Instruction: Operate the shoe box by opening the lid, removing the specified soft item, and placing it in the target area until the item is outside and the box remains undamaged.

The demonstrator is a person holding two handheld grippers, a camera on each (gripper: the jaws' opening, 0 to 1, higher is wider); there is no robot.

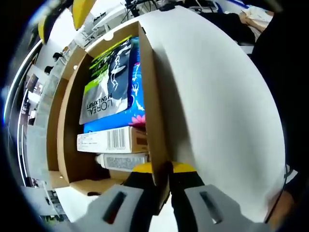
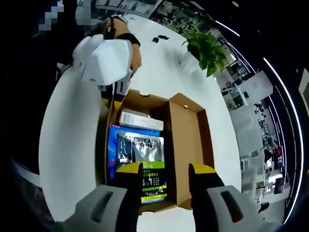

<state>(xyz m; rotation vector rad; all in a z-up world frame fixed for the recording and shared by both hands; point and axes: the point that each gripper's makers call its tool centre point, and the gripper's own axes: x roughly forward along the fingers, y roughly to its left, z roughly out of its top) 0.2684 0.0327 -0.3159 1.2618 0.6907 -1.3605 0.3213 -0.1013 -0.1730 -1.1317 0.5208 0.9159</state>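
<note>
While the left gripper [image 1: 163,181] is pinching the edge of the white lid [image 1: 217,106] with its jaws closed tight on it, the lid is standing up and the shoe box [image 2: 186,145] is lying open. In the left gripper view, a white tube [image 1: 123,161] is lying nearest inside the box, then a white carton with a barcode [image 1: 112,139], then a blue packet [image 1: 128,113] with a grey and green pouch [image 1: 108,79] on top of it. In the right gripper view, the right gripper [image 2: 165,193] is hanging just above the near end of the box with its jaws wide apart and nothing between them. The pouch is lying under its left jaw. Farther off, a hand [image 2: 126,50] is holding the other gripper at the far end of the lid, and a green plant [image 2: 207,50] is sitting on the white table [image 2: 169,72].
</note>
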